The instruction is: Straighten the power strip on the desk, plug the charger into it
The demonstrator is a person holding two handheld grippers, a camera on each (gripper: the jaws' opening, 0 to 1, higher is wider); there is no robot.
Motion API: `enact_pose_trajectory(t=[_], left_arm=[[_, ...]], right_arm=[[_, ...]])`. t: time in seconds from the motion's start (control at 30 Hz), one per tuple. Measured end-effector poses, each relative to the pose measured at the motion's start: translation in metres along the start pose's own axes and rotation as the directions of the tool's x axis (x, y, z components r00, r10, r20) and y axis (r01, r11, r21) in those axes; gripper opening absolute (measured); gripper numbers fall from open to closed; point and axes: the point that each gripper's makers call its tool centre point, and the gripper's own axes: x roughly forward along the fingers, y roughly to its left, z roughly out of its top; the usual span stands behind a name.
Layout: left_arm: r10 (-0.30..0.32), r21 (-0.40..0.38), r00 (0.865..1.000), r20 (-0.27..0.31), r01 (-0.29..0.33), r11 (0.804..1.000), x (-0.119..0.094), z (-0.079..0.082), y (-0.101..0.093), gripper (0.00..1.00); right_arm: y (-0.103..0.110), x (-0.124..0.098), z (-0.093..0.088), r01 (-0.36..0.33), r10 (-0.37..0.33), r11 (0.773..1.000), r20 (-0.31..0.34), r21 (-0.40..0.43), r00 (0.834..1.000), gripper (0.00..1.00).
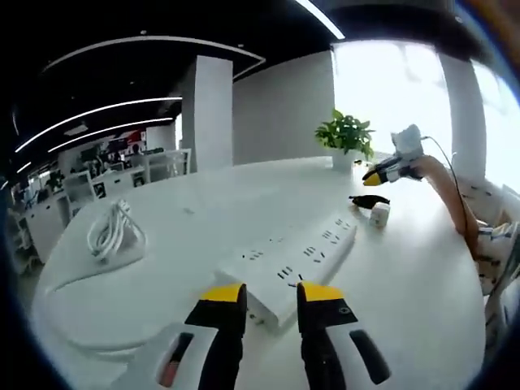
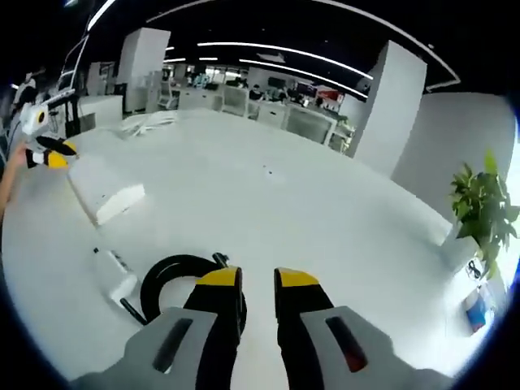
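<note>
A big white round desk [image 1: 422,276] stands in an open office. In the left gripper view, the long white plastic power strip [image 1: 288,264] lies in the middle of the frame, just above the left gripper [image 1: 271,294], whose yellow tips are apart with nothing between them. The small white charger [image 1: 379,213] with its black cable [image 2: 171,280] sits at the right. In the right gripper view, the right gripper [image 2: 257,281] is also apart and empty at the bottom.

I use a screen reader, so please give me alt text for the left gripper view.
The left tool, open, hovers at the near end of a white power strip lying on a white desk. Beyond it sit a white charger, a potted plant and the right tool; a coiled white cable lies left.
</note>
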Motion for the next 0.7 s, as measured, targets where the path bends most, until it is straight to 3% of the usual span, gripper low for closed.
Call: enact_pose_trajectory(t=[0.07,0.2,0.33,0.43,0.47,0.53,0.63,0.7], left_arm=[[-0.007,-0.002,1.000,0.002,0.007,1.000,0.000,0.000,-0.002,0.25],[-0.004,-0.011,1.000,-0.003,0.004,1.000,0.000,0.000,0.000,0.25],[-0.012,0.001,1.000,0.017,0.012,1.000,-0.001,0.005,-0.004,0.25],[-0.023,0.004,0.999,0.026,0.023,1.000,-0.002,0.007,-0.008,0.25],[-0.027,0.008,0.999,0.025,0.027,1.000,-0.001,0.006,-0.010,0.25],[-0.027,0.016,0.999,0.019,0.027,1.000,-0.001,0.006,-0.009,0.25],[-0.024,0.014,1.000,0.017,0.024,1.000,0.000,0.006,-0.008,0.25],[-0.016,0.008,1.000,0.021,0.016,1.000,-0.001,0.007,-0.005,0.25]], right_arm=[[-0.001,-0.005,0.007,-0.011,0.010,1.000,0.070,0.015,0.997,0.15],[0.011,-0.015,0.014,-0.036,0.046,0.997,0.159,-0.061,0.986,0.15],[0.020,-0.021,0.015,-0.042,0.058,0.995,0.184,-0.091,0.981,0.15],[0.012,-0.030,0.013,0.061,-0.018,0.979,0.211,-0.197,0.977,0.17],[0.012,-0.031,0.012,0.063,-0.016,0.976,0.220,-0.208,0.975,0.16],[0.017,-0.037,0.003,0.038,0.012,0.972,0.208,-0.233,0.978,0.16],[0.032,-0.044,-0.003,-0.019,0.088,0.941,0.191,-0.337,0.978,0.16],[0.048,-0.047,-0.016,-0.104,0.161,0.912,0.115,-0.396,0.980,0.17]])
